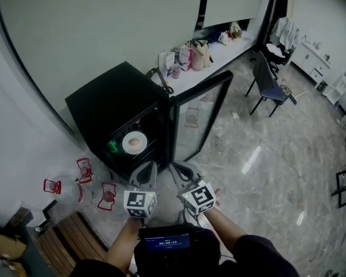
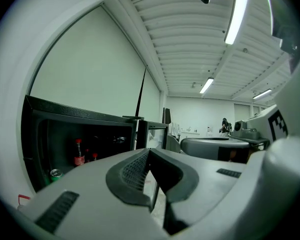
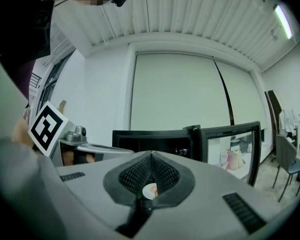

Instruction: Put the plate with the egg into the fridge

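Note:
The black fridge (image 1: 112, 100) stands with its glass door (image 1: 199, 117) swung open to the right. A white plate (image 1: 134, 142) with an egg on it rests on a shelf inside. My left gripper (image 1: 144, 176) and right gripper (image 1: 180, 172) hover side by side just in front of the opening, both shut and empty. In the right gripper view the gripper (image 3: 151, 154) has its jaws together, and the plate (image 3: 150, 190) shows through the small gap below the tips. The left gripper (image 2: 149, 151) points at the fridge (image 2: 65, 134), where a red bottle (image 2: 78, 153) and green can (image 2: 55, 173) sit.
Red-and-clear items (image 1: 84, 169) lie on the floor left of the fridge, beside a wooden bench (image 1: 69, 241). A counter (image 1: 219, 56) with bags runs behind the fridge. A dark chair (image 1: 268, 85) stands on the marble floor at the right.

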Demonstrator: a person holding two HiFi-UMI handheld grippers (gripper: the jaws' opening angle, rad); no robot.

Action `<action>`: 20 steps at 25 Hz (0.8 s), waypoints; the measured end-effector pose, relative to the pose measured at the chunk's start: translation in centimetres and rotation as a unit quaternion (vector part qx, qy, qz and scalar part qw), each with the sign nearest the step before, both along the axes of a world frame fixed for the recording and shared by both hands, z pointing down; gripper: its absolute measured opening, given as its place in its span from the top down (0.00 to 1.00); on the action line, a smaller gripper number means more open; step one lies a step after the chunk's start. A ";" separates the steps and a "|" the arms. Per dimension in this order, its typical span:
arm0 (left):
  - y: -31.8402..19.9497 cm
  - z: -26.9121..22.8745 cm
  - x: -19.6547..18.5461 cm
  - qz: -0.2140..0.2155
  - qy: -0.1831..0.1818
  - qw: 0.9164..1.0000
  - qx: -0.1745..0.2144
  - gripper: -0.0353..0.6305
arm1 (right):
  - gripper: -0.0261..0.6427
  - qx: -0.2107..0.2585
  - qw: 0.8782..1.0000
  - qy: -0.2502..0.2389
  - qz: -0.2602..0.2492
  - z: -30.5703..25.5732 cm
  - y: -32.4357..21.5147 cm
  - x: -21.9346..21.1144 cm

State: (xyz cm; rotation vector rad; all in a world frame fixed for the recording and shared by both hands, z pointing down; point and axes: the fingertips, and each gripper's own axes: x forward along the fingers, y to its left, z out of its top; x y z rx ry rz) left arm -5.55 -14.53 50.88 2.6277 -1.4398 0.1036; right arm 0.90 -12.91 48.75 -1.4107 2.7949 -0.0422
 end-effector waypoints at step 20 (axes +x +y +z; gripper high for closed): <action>-5.9 0.3 5.0 -0.001 -0.004 1.000 0.005 0.93 | 0.95 0.028 0.991 0.084 0.104 0.3 -11.5 21.9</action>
